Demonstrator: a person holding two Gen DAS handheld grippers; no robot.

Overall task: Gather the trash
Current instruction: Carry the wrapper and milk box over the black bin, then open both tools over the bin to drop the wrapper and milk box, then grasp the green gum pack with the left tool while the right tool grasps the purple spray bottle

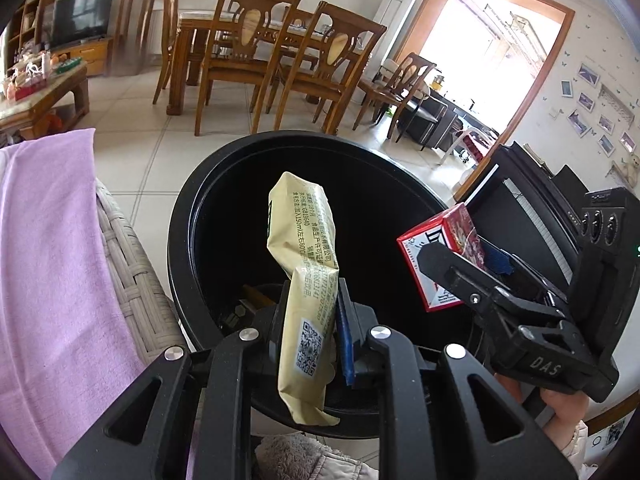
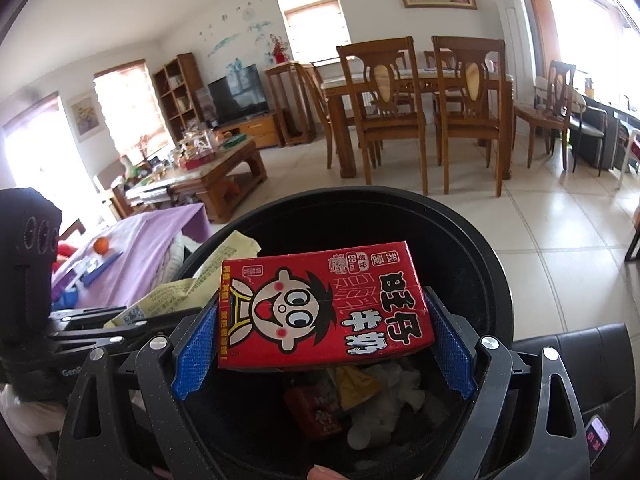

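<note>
A round black trash bin (image 1: pixel 184 248) stands on the floor; it also shows in the right wrist view (image 2: pixel 480 248) with several bits of trash at its bottom. My left gripper (image 1: pixel 316 312) is shut on a crumpled pale yellow wrapper (image 1: pixel 304 248) and holds it over the bin's opening. My right gripper (image 2: pixel 324 332) is shut on a red milk carton (image 2: pixel 324 308) with a cartoon face, also over the bin. The carton (image 1: pixel 440 248) and the right gripper show at the right of the left wrist view. The wrapper (image 2: pixel 192 288) shows at the left of the right wrist view.
A wicker seat with a purple cloth (image 1: pixel 52 248) stands left of the bin. Wooden dining chairs and a table (image 1: pixel 256 40) stand across the tiled floor. A coffee table (image 2: pixel 216 172) with clutter is at the far left. Black equipment (image 1: pixel 532 208) stands right of the bin.
</note>
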